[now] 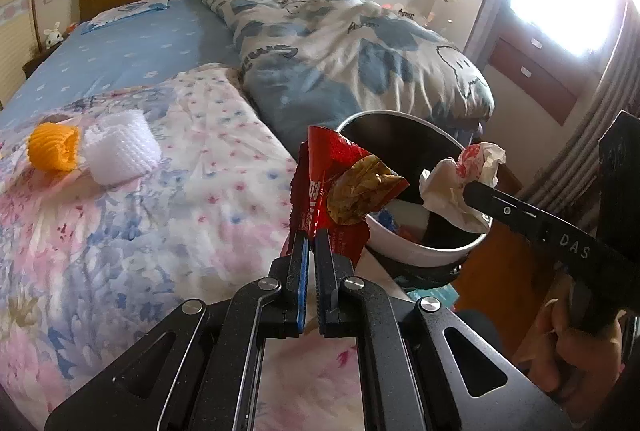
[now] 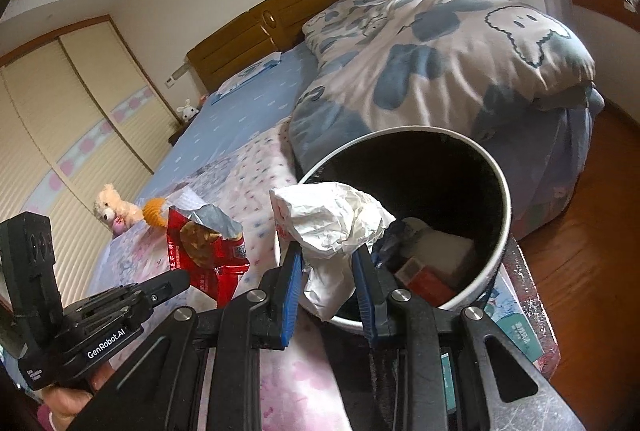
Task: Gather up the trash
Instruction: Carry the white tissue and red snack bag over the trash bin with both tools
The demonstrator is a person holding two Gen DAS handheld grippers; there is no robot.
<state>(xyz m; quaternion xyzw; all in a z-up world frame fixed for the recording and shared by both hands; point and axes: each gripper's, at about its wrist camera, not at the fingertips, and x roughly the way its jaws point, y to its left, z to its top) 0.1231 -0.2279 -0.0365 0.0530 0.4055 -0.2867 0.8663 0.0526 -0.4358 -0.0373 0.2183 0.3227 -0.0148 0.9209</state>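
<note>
Left wrist view, L to R: orange knitted piece (image 1: pixel 54 147) touching a white knitted piece (image 1: pixel 120 151), both lying on the floral quilt (image 1: pixel 160 231) of the bed. Centre: left gripper (image 1: pixel 311 239), fingers (image 1: pixel 301 259) pressed fully together on the lower edge of a red snack wrapper (image 1: pixel 340 167); wrapper stands upright above the fingers, crumpled, w/ a brownish printed patch facing the camera. Wrapper sits at the near-left rim of the trash bin (image 1: pixel 420 255). Bin is white outside, dark inside, beside the bed's edge, w/ some rubbish already at its bottom. Behind bin: blue-and-white duvet (image 1: pixel 352 55), bunched. R of centre: right gripper (image 1: pixel 474 191) reaches in from the right edge, holding a crumpled white paper (image 1: pixel 460 179) over the bin's right rim. Lower R: person's hand (image 1: pixel 576 351) on that gripper's handle.

Right wrist view, L to R: left gripper (image 2: pixel 176 281) low left w/ red snack wrapper (image 2: pixel 208 251) in its tip, above the quilt; a plush bear (image 2: pixel 116 209) lies on the bed behind. Centre: right gripper (image 2: pixel 328 271), fingers (image 2: pixel 292 283) partly open, closed on the crumpled white paper (image 2: pixel 336 219); paper bulges above and hangs below the pads, at the bin's (image 2: pixel 505 215) near rim. R: bin mouth tilted toward the camera, boxes and scraps inside. Bin rests on a dark stand (image 2: pixel 528 295) beside the bed.
</note>
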